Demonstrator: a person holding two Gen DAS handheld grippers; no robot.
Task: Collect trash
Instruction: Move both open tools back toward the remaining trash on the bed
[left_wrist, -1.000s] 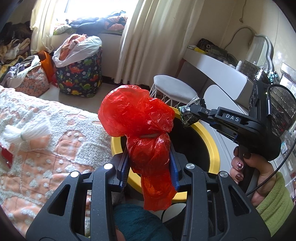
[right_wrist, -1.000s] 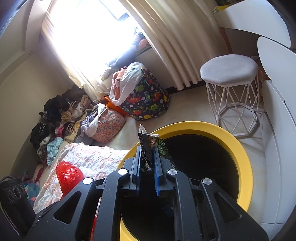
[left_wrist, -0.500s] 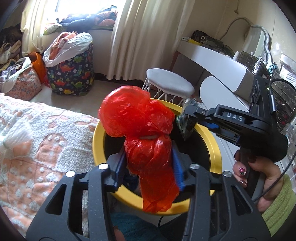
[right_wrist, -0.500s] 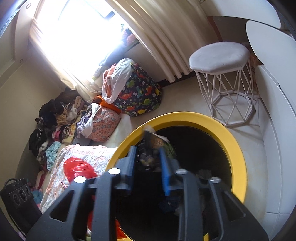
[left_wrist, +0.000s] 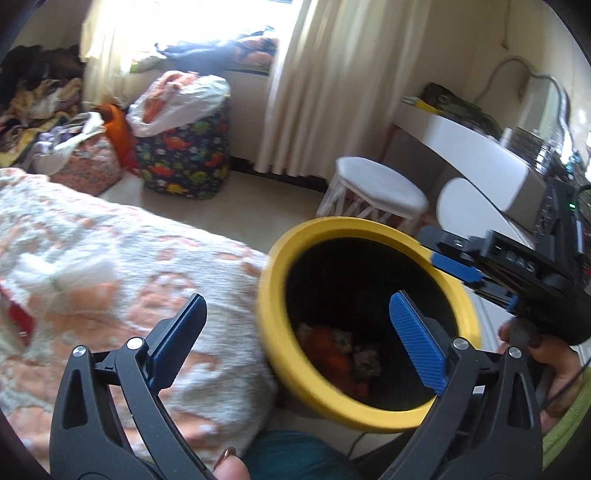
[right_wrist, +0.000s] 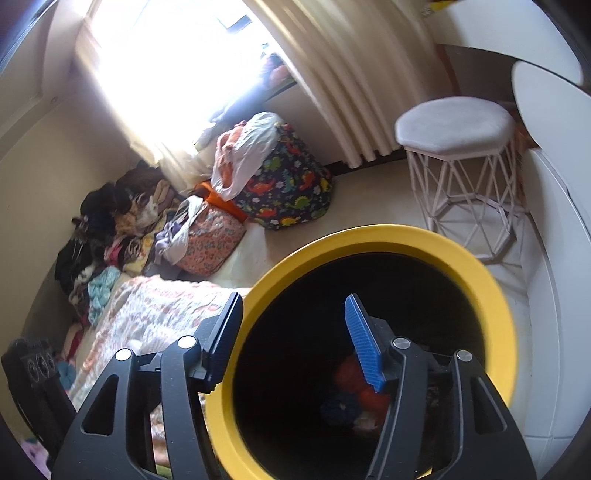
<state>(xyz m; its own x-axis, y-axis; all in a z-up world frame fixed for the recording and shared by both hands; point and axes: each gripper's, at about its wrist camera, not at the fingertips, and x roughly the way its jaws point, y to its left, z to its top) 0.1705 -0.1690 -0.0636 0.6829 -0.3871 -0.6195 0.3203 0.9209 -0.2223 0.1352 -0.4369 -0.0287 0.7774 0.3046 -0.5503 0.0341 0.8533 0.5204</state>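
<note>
Spreading across the left of the left wrist view, the peach-and-white bedspread (left_wrist: 110, 258) lies against the side of the yellow-rimmed bin (left_wrist: 273, 291), whose dark mouth now fills the middle of both views. Behind it stand the dinosaur-print laundry bag (left_wrist: 184, 162), stuffed with clothes, the white stool (left_wrist: 380, 188) with its wire frame, and the curved white desk (left_wrist: 472, 151) along the wall.

The left gripper (left_wrist: 295, 325) is spread wide with nothing between its blue pads; half a second ago it was clamped on a red plastic bag, and that grip is gone. The right gripper (right_wrist: 291, 332) is likewise wide apart and empty, where a second ago it pinched a printed foil wrapper. One of its fingers sits outside the bin's rim and the other over the opening. In the left wrist view the right tool's black body reaches over the far rim, the hand (left_wrist: 546, 354) around its handle.

The red plastic bag (left_wrist: 328, 350) now lies at the bottom of the bin, blurred, with the crumpled wrapper (left_wrist: 365, 358) just beside it. From the right wrist view the same red mass (right_wrist: 354, 380) shows deep inside, partly hidden by the blue pad.
</note>
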